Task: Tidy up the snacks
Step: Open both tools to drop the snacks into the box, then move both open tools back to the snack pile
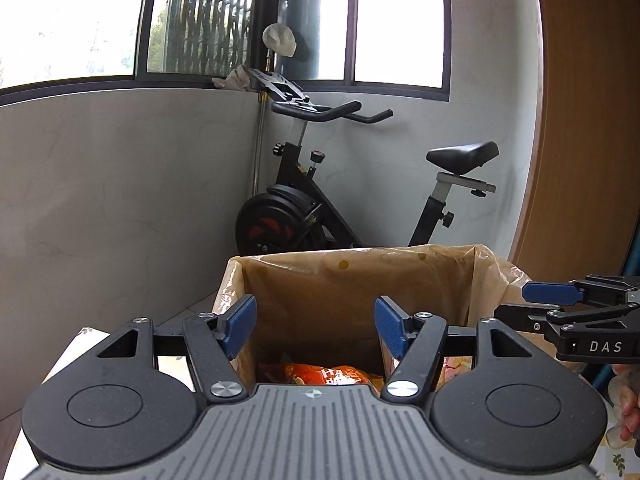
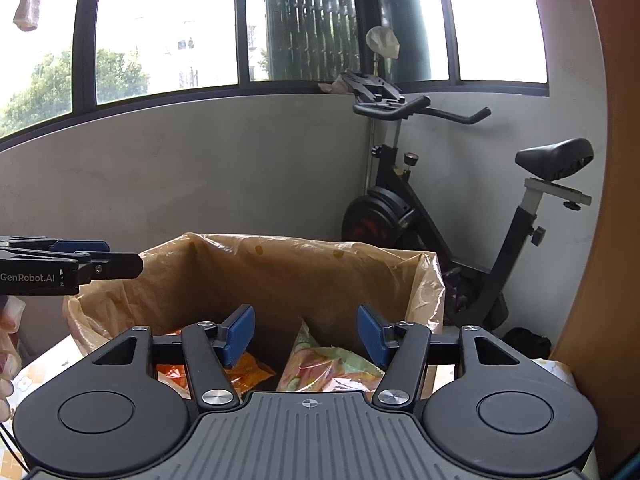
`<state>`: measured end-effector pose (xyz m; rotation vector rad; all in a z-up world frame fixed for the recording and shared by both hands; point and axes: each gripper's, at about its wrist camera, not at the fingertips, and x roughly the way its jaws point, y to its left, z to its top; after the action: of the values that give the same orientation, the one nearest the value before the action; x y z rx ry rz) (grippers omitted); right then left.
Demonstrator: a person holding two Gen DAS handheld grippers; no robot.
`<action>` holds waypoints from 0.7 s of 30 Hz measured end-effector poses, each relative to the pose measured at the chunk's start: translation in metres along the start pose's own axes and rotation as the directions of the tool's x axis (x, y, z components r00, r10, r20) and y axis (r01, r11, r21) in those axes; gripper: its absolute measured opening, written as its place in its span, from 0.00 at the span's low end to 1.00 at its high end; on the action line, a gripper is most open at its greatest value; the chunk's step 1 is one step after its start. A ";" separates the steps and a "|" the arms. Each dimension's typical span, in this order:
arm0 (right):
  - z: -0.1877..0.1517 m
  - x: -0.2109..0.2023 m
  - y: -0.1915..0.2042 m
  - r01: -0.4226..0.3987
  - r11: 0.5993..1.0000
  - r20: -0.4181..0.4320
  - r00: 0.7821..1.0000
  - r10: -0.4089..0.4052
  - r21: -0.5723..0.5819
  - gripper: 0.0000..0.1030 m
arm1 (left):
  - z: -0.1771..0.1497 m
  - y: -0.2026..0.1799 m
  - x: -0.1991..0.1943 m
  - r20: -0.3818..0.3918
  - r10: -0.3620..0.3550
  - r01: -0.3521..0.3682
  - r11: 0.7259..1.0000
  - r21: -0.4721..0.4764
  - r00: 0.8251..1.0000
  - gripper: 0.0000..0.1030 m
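Nearest the lens in each wrist view sits the grey ribbed body of the tool with its two black arms and blue pads. The left hand-held gripper (image 1: 315, 326) has its jaws standing apart with nothing between the pads; the right hand-held gripper (image 2: 306, 332) is likewise spread and empty. Both hover side by side at the near rim of a cardboard box (image 1: 320, 300) lined with a translucent tan plastic bag (image 2: 430, 296) that folds out over its edges. Each tool shows in the other's view: the right one enters from the right edge of the left view, the left one from the left edge of the right view, with a few of the person's fingers (image 1: 628, 408) visible below.

Inside the box, low against the near wall, lies an orange snack packet (image 1: 320, 374); in the right view it sits under the left pad. Just beside it to the right, a green and pink snack packet (image 2: 320, 364) leans with one corner pointing up. The box rests on a surface (image 2: 48, 364) covered with a pale flower-print cloth.

Behind the box a black exercise bike (image 1: 304, 208) stands in the corner against a grey wall. Above the wall runs a row of dark-framed windows (image 2: 168, 28), bright with daylight and trees.
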<state>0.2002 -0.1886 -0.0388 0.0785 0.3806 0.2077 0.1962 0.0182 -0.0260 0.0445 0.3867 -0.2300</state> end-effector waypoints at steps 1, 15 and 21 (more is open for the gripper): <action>0.000 -0.005 0.001 -0.008 1.000 0.004 1.000 0.008 0.003 0.53 | 0.000 0.000 -0.004 0.005 -0.002 0.002 1.000 0.002 1.000 0.66; -0.022 -0.082 0.007 -0.011 1.000 0.068 0.998 0.012 -0.007 0.54 | -0.011 0.013 -0.077 0.040 0.001 0.000 1.000 -0.021 0.999 0.66; -0.045 -0.102 0.007 0.006 1.000 0.086 0.996 -0.006 0.004 0.60 | -0.033 0.014 -0.093 0.019 0.017 -0.017 1.000 -0.017 1.000 0.70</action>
<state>0.0897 -0.2020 -0.0426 0.0896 0.2951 0.1967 0.1034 0.0542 -0.0209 0.0287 0.3686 -0.2101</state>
